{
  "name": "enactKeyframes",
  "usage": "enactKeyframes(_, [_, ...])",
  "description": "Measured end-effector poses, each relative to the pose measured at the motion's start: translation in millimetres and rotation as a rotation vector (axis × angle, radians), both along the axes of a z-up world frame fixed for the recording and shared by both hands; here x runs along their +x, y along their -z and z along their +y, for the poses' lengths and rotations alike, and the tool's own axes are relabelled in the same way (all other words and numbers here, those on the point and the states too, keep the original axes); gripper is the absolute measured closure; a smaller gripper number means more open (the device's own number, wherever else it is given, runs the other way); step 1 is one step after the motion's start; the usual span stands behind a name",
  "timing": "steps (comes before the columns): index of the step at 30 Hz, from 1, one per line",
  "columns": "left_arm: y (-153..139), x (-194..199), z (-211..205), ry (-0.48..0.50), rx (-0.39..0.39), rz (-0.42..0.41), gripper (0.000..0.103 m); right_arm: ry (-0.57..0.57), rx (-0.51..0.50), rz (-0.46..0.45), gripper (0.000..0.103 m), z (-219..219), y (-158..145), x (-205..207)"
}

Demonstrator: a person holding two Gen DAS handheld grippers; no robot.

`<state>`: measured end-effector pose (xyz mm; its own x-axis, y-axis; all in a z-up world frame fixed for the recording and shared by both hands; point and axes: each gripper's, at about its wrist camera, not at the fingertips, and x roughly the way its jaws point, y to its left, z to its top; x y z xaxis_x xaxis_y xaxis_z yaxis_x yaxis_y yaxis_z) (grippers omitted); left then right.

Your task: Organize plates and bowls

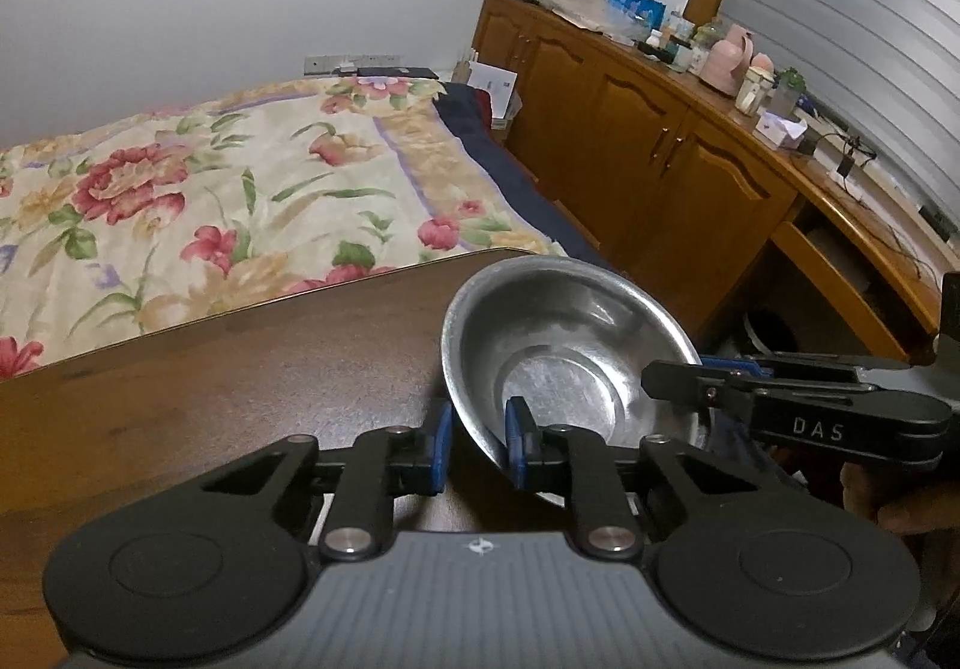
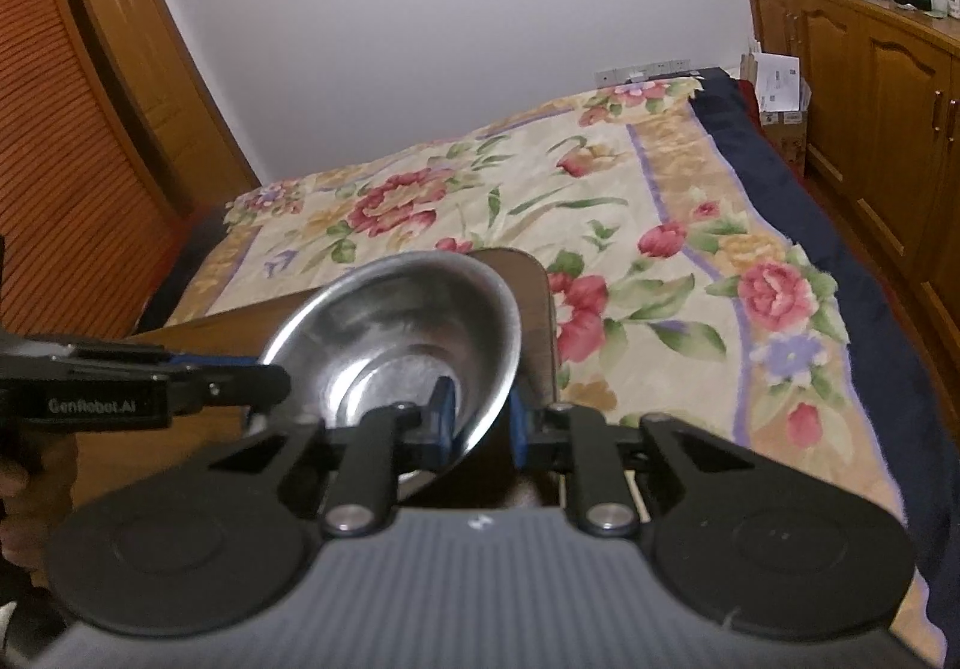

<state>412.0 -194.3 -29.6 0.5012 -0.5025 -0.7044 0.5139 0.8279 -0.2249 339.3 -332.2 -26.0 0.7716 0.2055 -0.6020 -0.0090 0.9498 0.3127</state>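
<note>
Over the surface [image 1: 210,381], near its far right corner, a single metal bowl [image 1: 564,345] hangs tilted between two tongs, each clamped on a different part of its rim. On the left, the left tongs [image 1: 477,444] pinch the near wall with one blue pad outside and one inside; on the right, the right tongs [image 2: 480,417] grip the rim the same way, seen from their own camera with one pad in the bowl's hollow and the other behind its wall. Whether the bowl's base touches the surface I cannot tell; it seems lifted or tipped. The main risk, as I judge it, is the thin, smooth rim sliding out of narrow pads: polished steel gives little friction, and if the two hands pull apart or twist against each other, one grip could slip and the bowl would swing from the other. A drop here could send it off the nearby edge toward the bed [image 1: 210,177] or floor, since it sits so close to the corner. The bowl itself is shallow, round, silvery and empty, with a flat circular base, a flared wall, dull scuffs inside and soft reflections. No plates or other bowls are in view.
</note>
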Motion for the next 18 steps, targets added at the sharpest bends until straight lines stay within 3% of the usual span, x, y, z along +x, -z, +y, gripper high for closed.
enactKeyframes(18, [-62.8,-45.1,19.7,-0.007,-0.051,-0.096,0.083,-0.005,0.002,-0.076,0.084,8.7,-56.2,-33.4])
